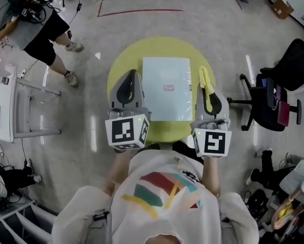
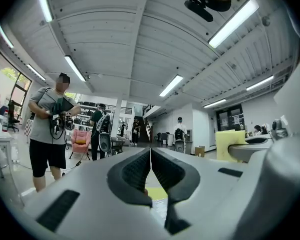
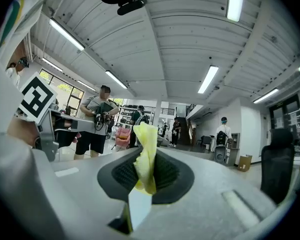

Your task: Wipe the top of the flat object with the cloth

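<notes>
A pale blue flat object (image 1: 166,89) lies on a round yellow table (image 1: 116,70). My right gripper (image 1: 209,88) is held level at the object's right edge and is shut on a yellow cloth (image 1: 206,85). In the right gripper view the cloth (image 3: 146,154) stands up pinched between the dark pads. My left gripper (image 1: 127,88) hovers at the object's left edge, shut with nothing between its jaws; its pads (image 2: 166,171) meet in the left gripper view. The right gripper with the cloth (image 2: 229,144) shows at that view's right.
A black office chair (image 1: 273,95) stands to the right of the table. A white table (image 1: 9,111) is at the left. A person in a grey shirt and black shorts (image 1: 37,24) stands at the upper left. More people (image 3: 222,134) stand further back in the room.
</notes>
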Demonstrator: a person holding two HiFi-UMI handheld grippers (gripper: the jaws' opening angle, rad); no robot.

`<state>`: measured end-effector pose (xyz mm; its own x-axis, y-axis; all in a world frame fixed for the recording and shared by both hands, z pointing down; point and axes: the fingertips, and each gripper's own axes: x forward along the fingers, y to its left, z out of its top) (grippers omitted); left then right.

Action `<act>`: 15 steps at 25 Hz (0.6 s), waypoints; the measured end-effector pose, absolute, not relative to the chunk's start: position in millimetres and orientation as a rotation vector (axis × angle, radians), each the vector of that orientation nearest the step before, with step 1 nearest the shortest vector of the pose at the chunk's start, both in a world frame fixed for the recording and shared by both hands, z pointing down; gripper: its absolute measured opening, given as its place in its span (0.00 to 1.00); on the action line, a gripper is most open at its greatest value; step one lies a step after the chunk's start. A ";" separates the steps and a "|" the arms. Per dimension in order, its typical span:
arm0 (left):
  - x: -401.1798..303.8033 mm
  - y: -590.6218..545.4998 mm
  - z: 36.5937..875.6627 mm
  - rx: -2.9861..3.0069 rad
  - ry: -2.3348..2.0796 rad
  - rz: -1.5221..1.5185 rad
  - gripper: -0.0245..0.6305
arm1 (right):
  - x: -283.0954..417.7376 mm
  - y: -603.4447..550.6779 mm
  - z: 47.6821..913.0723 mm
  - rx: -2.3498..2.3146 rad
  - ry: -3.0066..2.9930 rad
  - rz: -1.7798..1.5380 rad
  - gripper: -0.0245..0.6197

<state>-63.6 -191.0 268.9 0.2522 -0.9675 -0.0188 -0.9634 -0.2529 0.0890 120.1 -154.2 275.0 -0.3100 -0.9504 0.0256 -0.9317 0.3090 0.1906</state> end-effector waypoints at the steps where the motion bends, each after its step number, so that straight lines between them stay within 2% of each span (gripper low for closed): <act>1: -62.6 -192.5 268.0 2.425 -1.893 -0.107 0.07 | 120.6 -158.8 273.5 1.745 -2.447 -0.216 0.08; 15: -44.8 -202.1 267.3 2.355 -1.941 -0.036 0.07 | 128.6 -191.3 263.9 1.602 -2.592 -0.247 0.08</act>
